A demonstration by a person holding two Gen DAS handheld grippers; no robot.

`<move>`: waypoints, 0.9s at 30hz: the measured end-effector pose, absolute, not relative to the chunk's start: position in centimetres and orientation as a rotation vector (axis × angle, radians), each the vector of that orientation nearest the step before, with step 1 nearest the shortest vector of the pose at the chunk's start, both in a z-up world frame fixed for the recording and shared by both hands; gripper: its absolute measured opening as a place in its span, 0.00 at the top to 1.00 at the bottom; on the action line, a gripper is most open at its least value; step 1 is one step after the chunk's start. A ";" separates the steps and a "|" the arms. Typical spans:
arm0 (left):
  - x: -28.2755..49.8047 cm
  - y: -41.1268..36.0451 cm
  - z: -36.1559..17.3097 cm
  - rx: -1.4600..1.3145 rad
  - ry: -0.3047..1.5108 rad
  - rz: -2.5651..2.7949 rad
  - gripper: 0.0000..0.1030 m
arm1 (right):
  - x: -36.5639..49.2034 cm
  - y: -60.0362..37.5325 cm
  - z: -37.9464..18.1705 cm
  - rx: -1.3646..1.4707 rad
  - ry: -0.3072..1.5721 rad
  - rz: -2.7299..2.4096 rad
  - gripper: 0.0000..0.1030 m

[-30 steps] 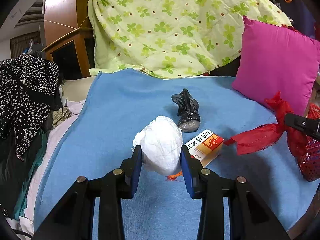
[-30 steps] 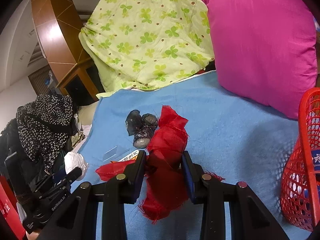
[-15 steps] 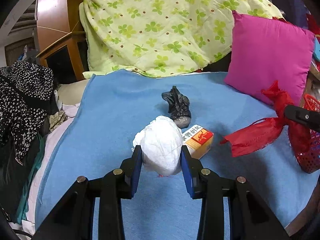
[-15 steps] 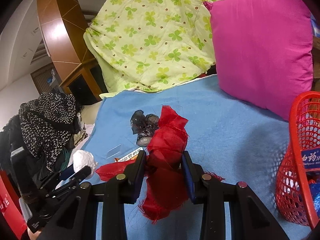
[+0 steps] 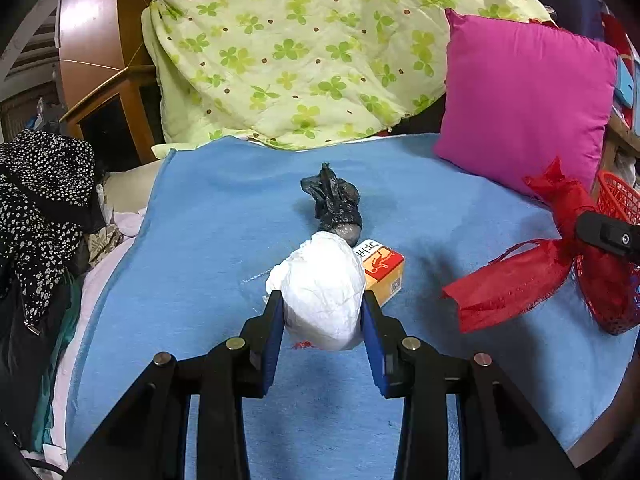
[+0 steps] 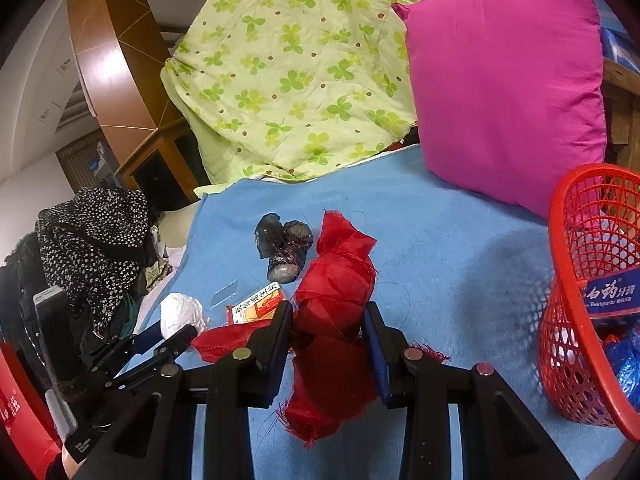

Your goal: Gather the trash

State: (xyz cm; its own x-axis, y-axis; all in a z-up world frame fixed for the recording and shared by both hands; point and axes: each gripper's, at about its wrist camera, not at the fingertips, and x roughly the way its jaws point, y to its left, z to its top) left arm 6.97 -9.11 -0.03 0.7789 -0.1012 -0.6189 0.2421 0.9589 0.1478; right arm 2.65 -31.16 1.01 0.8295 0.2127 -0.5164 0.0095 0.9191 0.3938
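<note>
My left gripper is shut on a crumpled white paper wad and holds it above the blue blanket. My right gripper is shut on a red mesh cloth, also seen in the left wrist view. A black plastic bag bundle and an orange-white small box lie on the blanket. A red mesh basket with trash inside stands at the right.
A pink pillow and a green clover quilt lie at the back. Dark spotted clothes are piled at the left edge. A wooden cabinet stands behind.
Both grippers have lifted and pulled back a little with their loads; the black bag and box now look farther away. The red basket shows more in the right wrist view.
</note>
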 end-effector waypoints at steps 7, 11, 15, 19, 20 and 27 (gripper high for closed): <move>6.6 -9.9 -0.2 0.249 0.648 -0.199 0.62 | 3.0 -31.3 0.5 0.391 0.601 0.108 0.63; 6.3 -10.3 -0.1 0.261 0.641 -0.207 0.62 | 3.4 -31.7 0.2 0.394 0.612 0.097 0.63; 6.3 -10.6 0.0 0.265 0.638 -0.215 0.62 | 3.5 -32.0 0.2 0.392 0.612 0.090 0.63; 6.2 -11.0 -0.1 0.268 0.639 -0.222 0.62 | 3.5 -32.1 0.3 0.392 0.612 0.088 0.63; 6.3 -11.0 -0.1 0.272 0.639 -0.224 0.62 | 3.4 -32.1 0.3 0.391 0.610 0.087 0.63; 6.3 -11.8 -0.2 0.279 0.642 -0.234 0.62 | 3.3 -32.3 0.5 0.392 0.606 0.079 0.63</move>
State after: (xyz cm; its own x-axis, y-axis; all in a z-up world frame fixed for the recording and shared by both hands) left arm 6.32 -11.79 -0.24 0.7772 -0.1278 -0.6161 0.2990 0.9366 0.1829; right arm 3.26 -32.33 0.47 0.8212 0.1858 -0.5395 0.0414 0.9236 0.3811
